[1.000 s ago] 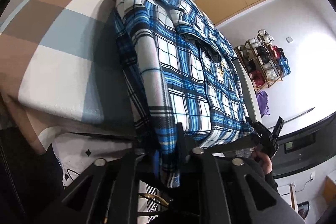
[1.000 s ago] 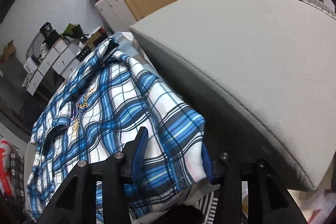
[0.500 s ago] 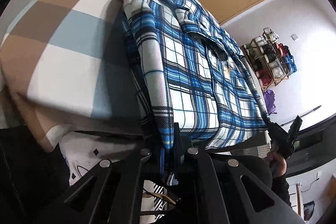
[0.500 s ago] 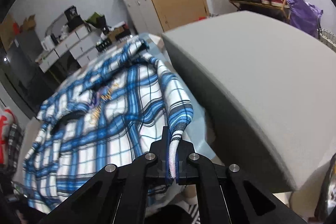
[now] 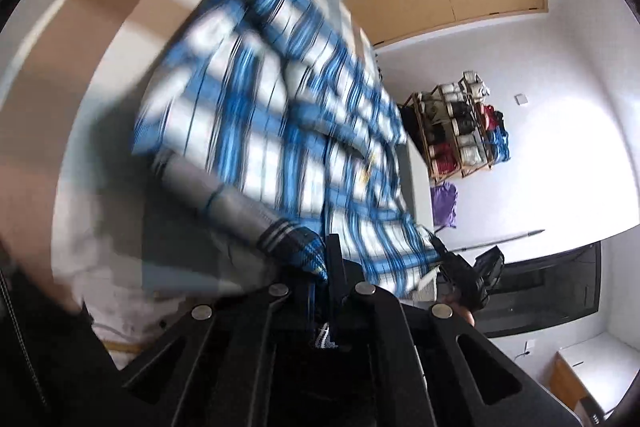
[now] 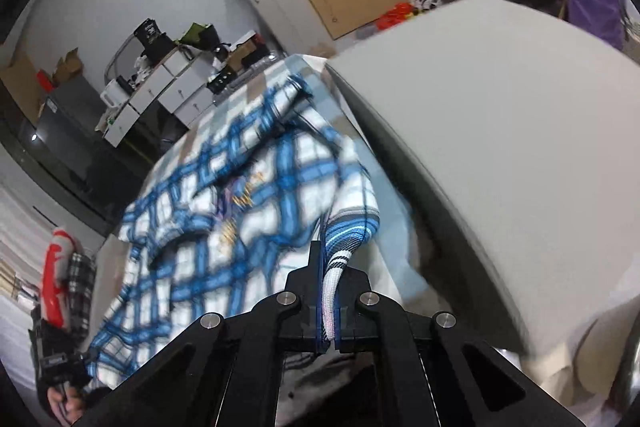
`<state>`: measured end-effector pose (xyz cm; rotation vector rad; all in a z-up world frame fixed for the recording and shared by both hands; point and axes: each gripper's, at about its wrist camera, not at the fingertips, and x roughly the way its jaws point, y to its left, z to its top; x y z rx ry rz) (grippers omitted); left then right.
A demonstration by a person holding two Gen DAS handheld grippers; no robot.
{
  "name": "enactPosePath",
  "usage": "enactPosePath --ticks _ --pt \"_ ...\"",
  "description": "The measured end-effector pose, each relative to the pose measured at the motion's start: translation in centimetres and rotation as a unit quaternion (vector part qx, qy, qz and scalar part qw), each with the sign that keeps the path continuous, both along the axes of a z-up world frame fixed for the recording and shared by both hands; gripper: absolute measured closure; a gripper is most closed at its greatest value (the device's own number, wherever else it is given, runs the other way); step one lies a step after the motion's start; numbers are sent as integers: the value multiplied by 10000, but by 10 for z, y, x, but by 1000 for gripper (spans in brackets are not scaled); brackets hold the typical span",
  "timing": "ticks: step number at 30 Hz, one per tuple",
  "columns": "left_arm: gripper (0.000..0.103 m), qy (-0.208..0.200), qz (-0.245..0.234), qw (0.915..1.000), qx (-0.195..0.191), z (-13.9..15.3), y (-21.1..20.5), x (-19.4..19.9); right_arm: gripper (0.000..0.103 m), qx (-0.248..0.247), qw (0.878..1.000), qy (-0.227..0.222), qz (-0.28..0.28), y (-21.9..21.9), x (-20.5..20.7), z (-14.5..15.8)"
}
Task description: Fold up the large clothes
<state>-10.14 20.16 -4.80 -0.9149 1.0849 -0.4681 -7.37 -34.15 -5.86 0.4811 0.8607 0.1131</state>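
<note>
Both pairs of fingers are pressed together on the hem of the blue plaid shirt (image 5: 280, 131): the left gripper (image 5: 326, 287) pinches one bottom corner and the right gripper (image 6: 328, 303) the other. The shirt lies along the checked bed (image 5: 132, 39), beside a grey cushion (image 6: 500, 115). I judge the two corners are held so that the hem rises evenly and folds towards the collar.

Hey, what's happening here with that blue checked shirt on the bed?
A person is folding the blue plaid shirt on the bed. Each hand holds a gripper, and both are shut on the shirt's hem: the left gripper on one bottom corner, the right gripper on the other. The hem is lifted off the bedspread, with the rest of the shirt lying along the bed beside a grey cushion.
</note>
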Motion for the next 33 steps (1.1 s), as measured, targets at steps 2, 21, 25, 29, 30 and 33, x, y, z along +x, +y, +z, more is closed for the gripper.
enactPosePath --ticks 2,21,25,29,30,33 --pt "103 7 95 9999 51 11 5 22 100 121 9999 49 40 1 26 17" --pt "103 716 2051 9761 49 10 84 230 96 -335 9806 1896 381 57 370 10" --pt "103 1526 2095 9656 -190 -22 101 243 81 126 9702 2418 43 49 400 -35" --pt "84 1755 1916 9656 -106 -29 109 244 45 473 9857 1600 -233 27 390 -23" --pt "69 1654 2043 9648 18 -22 112 239 31 388 9881 1463 -270 22 385 -18" --pt "38 1309 2705 9532 340 7 123 217 17 -358 9942 969 -313 19 355 5"
